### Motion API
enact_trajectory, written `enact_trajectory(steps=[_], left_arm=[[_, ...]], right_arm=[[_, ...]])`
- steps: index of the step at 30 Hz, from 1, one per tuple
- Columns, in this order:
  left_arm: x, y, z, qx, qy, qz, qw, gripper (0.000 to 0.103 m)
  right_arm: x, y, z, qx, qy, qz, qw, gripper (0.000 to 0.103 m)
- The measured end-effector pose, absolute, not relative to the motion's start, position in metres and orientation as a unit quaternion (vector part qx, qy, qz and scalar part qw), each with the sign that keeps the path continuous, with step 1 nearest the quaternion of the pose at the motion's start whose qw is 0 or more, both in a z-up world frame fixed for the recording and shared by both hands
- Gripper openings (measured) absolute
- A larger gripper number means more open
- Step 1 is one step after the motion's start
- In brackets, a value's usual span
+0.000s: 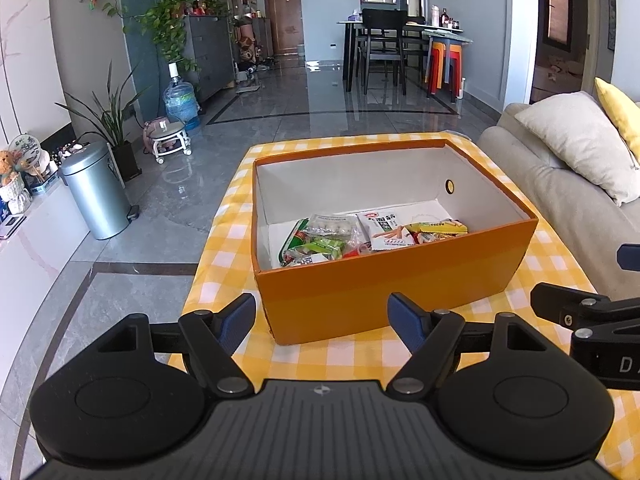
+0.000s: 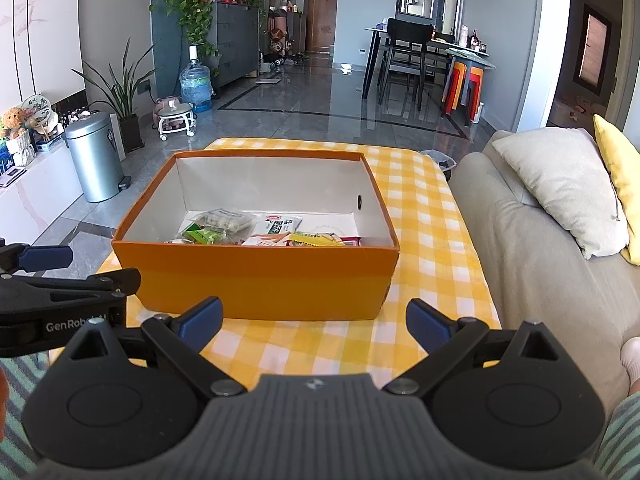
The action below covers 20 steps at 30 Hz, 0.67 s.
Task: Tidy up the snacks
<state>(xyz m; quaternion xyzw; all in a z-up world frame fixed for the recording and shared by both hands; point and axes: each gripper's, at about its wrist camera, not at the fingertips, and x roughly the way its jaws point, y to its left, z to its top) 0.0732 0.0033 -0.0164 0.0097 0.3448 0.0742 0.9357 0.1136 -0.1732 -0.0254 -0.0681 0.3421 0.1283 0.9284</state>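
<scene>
An orange box [image 1: 384,296] with a white inside stands on the yellow checked tablecloth [image 1: 344,356]; it also shows in the right wrist view [image 2: 260,284]. Several snack packets [image 1: 372,234] lie in a heap on its floor, against the near wall; they also show in the right wrist view [image 2: 264,230]. My left gripper [image 1: 322,318] is open and empty, just in front of the box's near wall. My right gripper [image 2: 314,322] is open and empty, also in front of the box. Each gripper shows at the edge of the other's view.
A beige sofa [image 2: 532,236] with a grey cushion [image 2: 560,184] and a yellow one runs along the table's right side. A metal bin [image 1: 94,188] and plants stand on the floor at left. A dining table with chairs [image 1: 384,48] is far behind.
</scene>
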Motion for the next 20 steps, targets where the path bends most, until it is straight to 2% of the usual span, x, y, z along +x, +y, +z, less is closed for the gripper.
enact_trajectory(steps=[20], left_arm=[[0.0728, 0.0012, -0.0151, 0.0, 0.346, 0.058, 0.936, 0.089]], right_arm=[[0.115, -0.1777, -0.0275, -0.068, 0.348, 0.125, 0.927, 0.095]])
